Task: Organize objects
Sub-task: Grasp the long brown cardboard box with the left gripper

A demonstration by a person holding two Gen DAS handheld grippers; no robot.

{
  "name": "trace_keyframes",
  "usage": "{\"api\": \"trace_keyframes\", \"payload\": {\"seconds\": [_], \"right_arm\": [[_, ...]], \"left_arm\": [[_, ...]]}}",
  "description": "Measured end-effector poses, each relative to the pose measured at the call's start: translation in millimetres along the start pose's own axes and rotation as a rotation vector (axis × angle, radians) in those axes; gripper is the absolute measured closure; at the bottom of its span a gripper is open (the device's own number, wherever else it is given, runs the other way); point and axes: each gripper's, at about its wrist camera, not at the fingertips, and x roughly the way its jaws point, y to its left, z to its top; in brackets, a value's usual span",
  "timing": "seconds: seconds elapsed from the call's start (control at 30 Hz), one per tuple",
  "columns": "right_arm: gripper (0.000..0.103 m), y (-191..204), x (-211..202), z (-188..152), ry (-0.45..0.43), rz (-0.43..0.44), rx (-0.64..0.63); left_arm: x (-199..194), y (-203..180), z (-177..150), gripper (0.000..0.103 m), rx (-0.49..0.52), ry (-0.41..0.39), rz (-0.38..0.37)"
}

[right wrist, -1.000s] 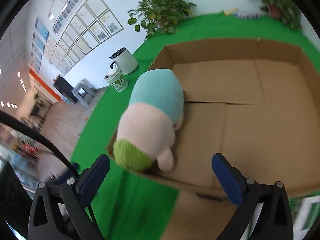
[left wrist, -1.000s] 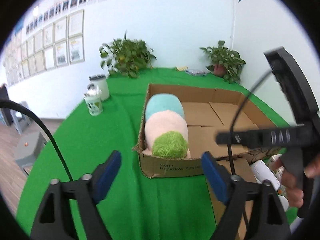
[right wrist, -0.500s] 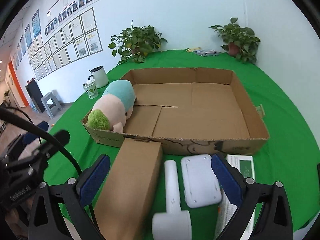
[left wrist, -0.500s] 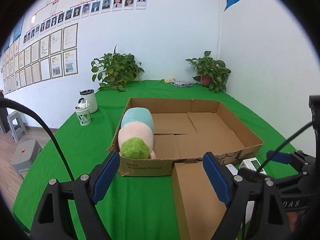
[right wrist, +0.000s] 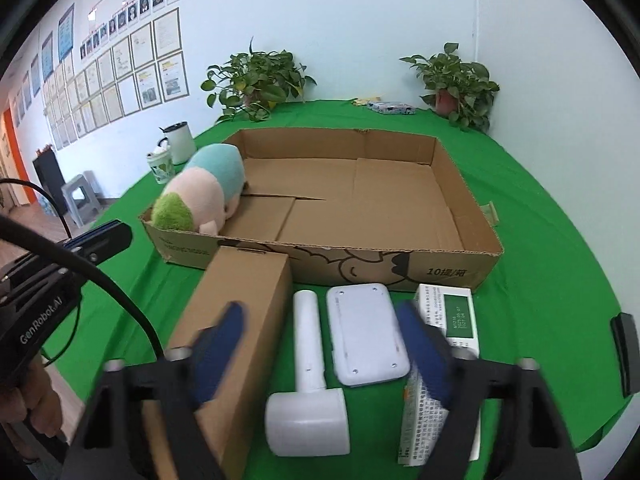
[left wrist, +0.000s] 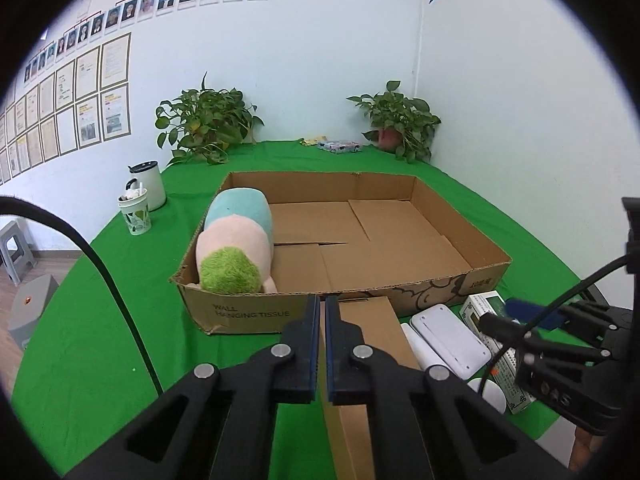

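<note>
A shallow open cardboard box (left wrist: 452, 286) (right wrist: 440, 268) lies on the green table. A plush toy (left wrist: 236, 248) (right wrist: 200, 196) with a green end lies in its left part. In front of it lie a long brown carton (right wrist: 236, 332) (left wrist: 368, 340), a white handheld device (right wrist: 308, 376), a white flat case (right wrist: 366, 334) (left wrist: 446, 334) and a green-and-white packet (right wrist: 452, 312). My left gripper (left wrist: 322, 344) is shut and empty above the carton. My right gripper (right wrist: 320, 352) is open and empty, above the white device and case.
A white kettle (left wrist: 148, 186) and a patterned cup (left wrist: 136, 216) stand on the table left of the box. Two potted plants (left wrist: 208, 124) (left wrist: 400, 124) and a small packet (left wrist: 340, 146) stand at the back by the wall. The table edge is close at the right.
Both grippers have pulled back from the box toward the table's front. My left gripper has shut. My right gripper's fingers have drawn closer together and are blurred.
</note>
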Motion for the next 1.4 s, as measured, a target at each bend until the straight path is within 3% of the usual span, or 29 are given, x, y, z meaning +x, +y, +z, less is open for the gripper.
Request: {"api": "trace_keyframes", "payload": {"seconds": [0.03,0.1,0.13,0.17,0.23,0.27,0.3,0.5,0.8,1.2,1.4], "right_arm": [[0.085,-1,3,-1,0.008,-0.006,0.000],[0.090,-5,9,-3,0.005,-0.014,0.003],[0.090,-7,11,-3,0.004,-0.029,0.005],[0.088,-9,14,-3,0.003,-0.045,0.012],[0.062,-12,18,-2,0.004,-0.118,0.011],[0.017,-14,20,-2,-0.006,-0.133,0.001],[0.002,-16,20,-3,-0.027,-0.133,-0.004],[0.001,-25,32,-3,-0.001,-0.121,0.004],[0.001,-19,37,-7,-0.005,-0.040,-0.017],[0.001,-16,37,-10,-0.005,0.022,-0.024],[0.001,-7,28,-17,0.014,0.132,-0.045]], "left_arm": [[2,-2,-1,0.101,0.004,0.000,0.003],[6,-4,0,0.099,0.014,-0.003,0.036],[8,-5,0,0.086,0.018,-0.004,0.050],[11,-5,0,0.056,0.020,0.000,0.053],[14,-2,2,0.011,-0.004,0.009,0.028],[14,2,2,0.011,-0.031,0.004,0.008],[16,5,2,0.011,-0.052,0.013,-0.010],[27,13,1,0.011,-0.083,0.075,-0.029],[32,4,-4,0.011,-0.072,0.110,-0.110],[26,12,-7,0.011,-0.079,0.134,-0.131],[11,29,-20,0.011,-0.096,0.192,-0.159]]}}
